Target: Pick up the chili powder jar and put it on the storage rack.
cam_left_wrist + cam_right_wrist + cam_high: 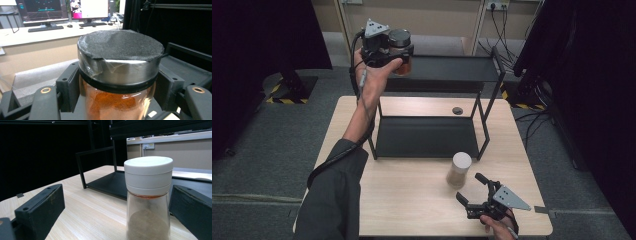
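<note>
My left gripper (398,52) is raised at the left end of the black shelf's upper tier (452,68), shut on a glass jar (402,47) of orange-red powder with a silver lid. In the left gripper view the jar (119,75) is clamped between both jaws, its lid topped by a dark foam pad. A second jar (458,170) with a white cap and brown powder stands upright on the table in front of the shelf. My right gripper (473,188) lies open just short of it. In the right gripper view this jar (148,200) stands ahead, nearer the right jaw, untouched.
The black two-tier shelf has a lower tray (426,136) resting on the wooden table (412,200). A small dark round grommet (457,110) is set in the tabletop behind the lower tray. Cables and dark curtains surround the table.
</note>
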A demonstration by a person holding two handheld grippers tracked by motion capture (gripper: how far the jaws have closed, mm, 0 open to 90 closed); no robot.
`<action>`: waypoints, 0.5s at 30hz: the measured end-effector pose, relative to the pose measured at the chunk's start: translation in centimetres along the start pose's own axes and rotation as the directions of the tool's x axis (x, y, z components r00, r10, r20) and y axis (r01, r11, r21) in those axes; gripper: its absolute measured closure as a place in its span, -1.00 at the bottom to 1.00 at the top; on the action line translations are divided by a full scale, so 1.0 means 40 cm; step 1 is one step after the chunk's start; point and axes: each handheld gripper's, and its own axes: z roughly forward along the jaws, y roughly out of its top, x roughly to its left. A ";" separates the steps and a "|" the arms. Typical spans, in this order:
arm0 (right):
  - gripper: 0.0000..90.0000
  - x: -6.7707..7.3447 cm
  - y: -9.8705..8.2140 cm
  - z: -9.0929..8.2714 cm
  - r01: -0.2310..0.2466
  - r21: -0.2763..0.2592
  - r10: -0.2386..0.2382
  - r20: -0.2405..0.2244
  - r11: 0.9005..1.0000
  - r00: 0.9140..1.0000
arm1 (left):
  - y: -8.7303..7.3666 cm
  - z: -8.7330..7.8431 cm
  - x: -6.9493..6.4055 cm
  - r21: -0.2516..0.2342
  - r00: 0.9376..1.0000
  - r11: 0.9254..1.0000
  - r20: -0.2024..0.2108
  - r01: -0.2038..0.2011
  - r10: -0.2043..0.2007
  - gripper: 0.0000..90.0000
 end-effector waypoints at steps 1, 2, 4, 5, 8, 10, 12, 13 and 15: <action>-0.99 0.000 0.000 0.000 -0.001 0.000 0.001 -0.002 1.000 1.000 | -0.003 0.006 0.005 -0.004 1.000 1.000 -0.005 0.011 -0.011 -0.30; -0.99 0.000 0.000 0.000 -0.002 0.000 0.002 -0.003 1.000 1.000 | -0.003 0.009 0.006 0.000 1.000 1.000 -0.011 0.005 -0.005 -0.30; -0.99 -0.001 0.000 0.000 -0.002 -0.001 0.002 -0.006 1.000 1.000 | -0.005 0.016 0.005 0.005 1.000 1.000 -0.020 -0.005 0.005 -0.30; -0.99 -0.001 0.000 0.001 -0.004 0.000 0.004 -0.007 1.000 1.000 | -0.007 0.019 0.005 0.008 1.000 1.000 -0.023 -0.004 0.004 -0.30; -0.99 -0.001 -0.001 0.002 -0.002 0.001 0.002 -0.008 1.000 1.000 | -0.011 0.028 0.001 0.013 0.999 1.000 -0.035 -0.003 0.003 -0.30; -0.99 0.000 -0.001 0.002 -0.002 0.003 0.002 -0.010 1.000 1.000 | -0.012 0.033 -0.001 0.018 0.999 1.000 -0.036 -0.005 0.006 -0.30; -0.99 0.000 -0.002 0.002 0.002 0.002 -0.002 -0.010 1.000 1.000 | -0.014 0.036 -0.003 0.018 0.999 1.000 -0.036 -0.008 0.009 -0.30; -0.99 0.000 -0.001 0.001 0.000 0.003 0.001 -0.010 1.000 1.000 | -0.015 0.037 -0.004 0.018 0.999 1.000 -0.036 -0.010 0.011 -0.30; -0.99 0.000 -0.001 0.001 -0.001 0.003 0.001 -0.009 1.000 1.000 | -0.017 0.039 -0.004 0.017 0.999 1.000 -0.037 -0.012 0.013 -0.30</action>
